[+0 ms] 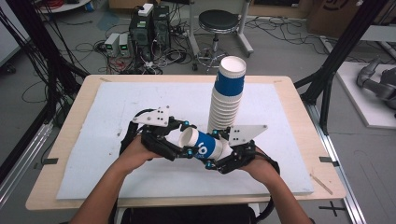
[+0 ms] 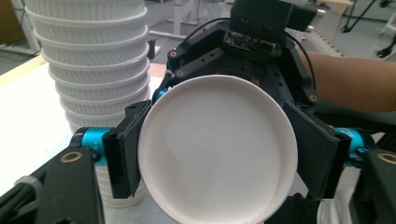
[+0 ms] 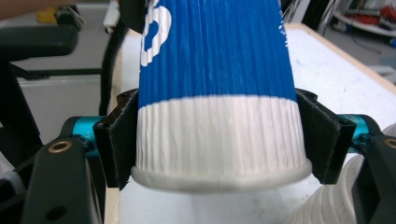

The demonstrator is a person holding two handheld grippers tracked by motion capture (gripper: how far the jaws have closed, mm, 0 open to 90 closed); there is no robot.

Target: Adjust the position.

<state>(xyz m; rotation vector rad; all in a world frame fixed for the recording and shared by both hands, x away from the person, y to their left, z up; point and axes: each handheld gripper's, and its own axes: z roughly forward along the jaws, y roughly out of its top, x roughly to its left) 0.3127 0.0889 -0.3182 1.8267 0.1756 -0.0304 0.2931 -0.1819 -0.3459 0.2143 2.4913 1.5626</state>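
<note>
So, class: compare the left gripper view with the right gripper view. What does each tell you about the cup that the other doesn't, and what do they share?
The left gripper view gives the paper cup end-on, as a round white disc, with a person's forearm behind it. The right gripper view gives its ribbed side: blue with white print above a white band. Shared: the cup clamped between black jaws, the left gripper in one and the right gripper in the other, the stack of cups, and the white board.

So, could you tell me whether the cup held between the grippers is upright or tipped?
Tipped on its side: the cup lies horizontally between the left gripper and right gripper, beside the upright stack.
</note>
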